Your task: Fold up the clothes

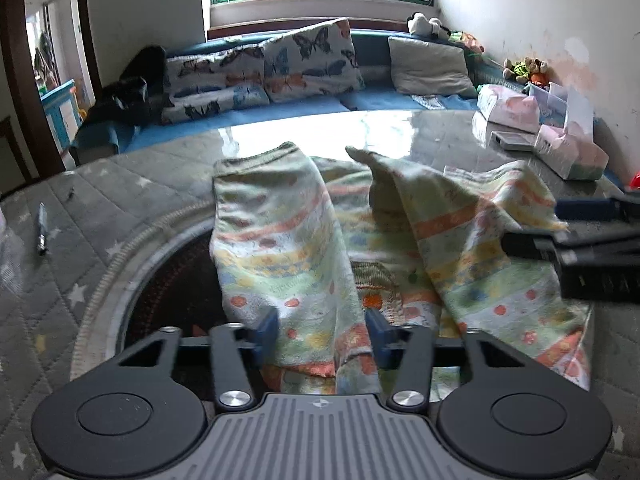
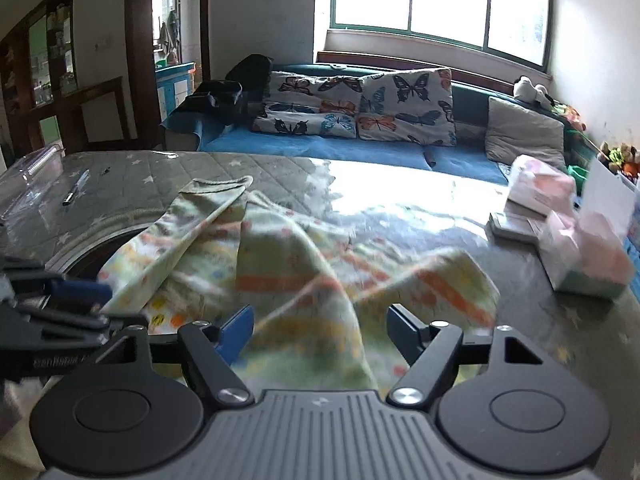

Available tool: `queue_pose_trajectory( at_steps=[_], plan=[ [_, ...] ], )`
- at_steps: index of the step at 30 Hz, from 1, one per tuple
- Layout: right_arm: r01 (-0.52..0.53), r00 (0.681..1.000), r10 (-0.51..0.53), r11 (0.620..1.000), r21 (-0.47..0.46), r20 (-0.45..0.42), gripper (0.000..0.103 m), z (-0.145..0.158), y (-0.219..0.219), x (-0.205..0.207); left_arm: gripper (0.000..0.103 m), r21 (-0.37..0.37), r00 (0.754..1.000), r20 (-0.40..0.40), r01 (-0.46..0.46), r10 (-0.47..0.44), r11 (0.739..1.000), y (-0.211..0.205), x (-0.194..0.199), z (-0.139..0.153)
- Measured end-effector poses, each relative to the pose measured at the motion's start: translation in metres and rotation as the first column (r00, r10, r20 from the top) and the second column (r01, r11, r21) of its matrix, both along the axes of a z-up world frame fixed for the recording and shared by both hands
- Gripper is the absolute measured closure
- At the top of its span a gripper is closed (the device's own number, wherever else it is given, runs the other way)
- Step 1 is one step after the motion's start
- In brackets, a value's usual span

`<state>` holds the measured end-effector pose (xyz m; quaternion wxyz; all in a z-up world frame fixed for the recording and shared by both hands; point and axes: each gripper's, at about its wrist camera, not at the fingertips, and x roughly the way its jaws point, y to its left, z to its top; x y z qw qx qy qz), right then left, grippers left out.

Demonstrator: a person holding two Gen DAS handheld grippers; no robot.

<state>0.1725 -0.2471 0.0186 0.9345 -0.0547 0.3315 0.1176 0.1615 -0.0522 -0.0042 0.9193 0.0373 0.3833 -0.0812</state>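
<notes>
A pale green garment point(image 1: 304, 240) with orange, yellow and blue pattern bands lies rumpled on the glass-topped table point(image 1: 280, 136). Two legs or sleeves of it stretch away from me. My left gripper point(image 1: 322, 330) is open, its blue pads either side of the garment's near edge, cloth between them. The garment also shows in the right wrist view point(image 2: 288, 264), blurred. My right gripper point(image 2: 320, 330) is open with a raised fold of cloth between its pads. The right gripper also shows at the right edge of the left wrist view point(image 1: 576, 224); the left one shows in the right wrist view point(image 2: 72, 300).
A pen point(image 1: 42, 228) lies on the table's left side. Tissue boxes point(image 1: 568, 152) and a flat white device point(image 1: 514, 140) sit at the right by the wall. A blue sofa point(image 1: 248, 120) with butterfly cushions stands behind the table. A clear plastic box point(image 2: 32, 176) is at far left.
</notes>
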Motion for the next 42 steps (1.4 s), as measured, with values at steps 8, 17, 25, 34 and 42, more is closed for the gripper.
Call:
queue_pose_trajectory(
  at_steps=[8, 17, 25, 34, 42],
  plan=[
    [-0.039, 0.998, 0.039, 0.999, 0.001, -0.045, 0.036, -0.018, 0.008, 0.043, 0.094, -0.036, 1.000, 0.002, 0.018, -0.017, 0.999, 0.007, -0.001, 0.001],
    [-0.042, 0.994, 0.050, 0.996, 0.082, -0.098, 0.085, -0.035, 0.001, 0.052, 0.096, -0.074, 0.999, 0.020, -0.039, 0.040, 0.997, 0.029, -0.018, 0.009],
    [-0.003, 1.000, 0.005, 0.988, 0.155, -0.011, 0.098, -0.013, -0.028, 0.013, 0.097, -0.095, 0.993, 0.039, -0.103, 0.107, 0.990, 0.053, -0.045, 0.017],
    [0.088, 0.989, -0.109, 0.976, 0.198, 0.100, 0.098, 0.024, -0.097, -0.054, 0.097, -0.136, 0.989, 0.029, -0.142, 0.147, 0.981, 0.073, -0.090, 0.022],
    [0.229, 0.968, -0.245, 0.949, 0.216, 0.050, 0.096, 0.008, -0.168, -0.120, 0.097, -0.147, 0.990, -0.031, -0.143, 0.140, 0.979, 0.075, -0.140, 0.009]
  ],
)
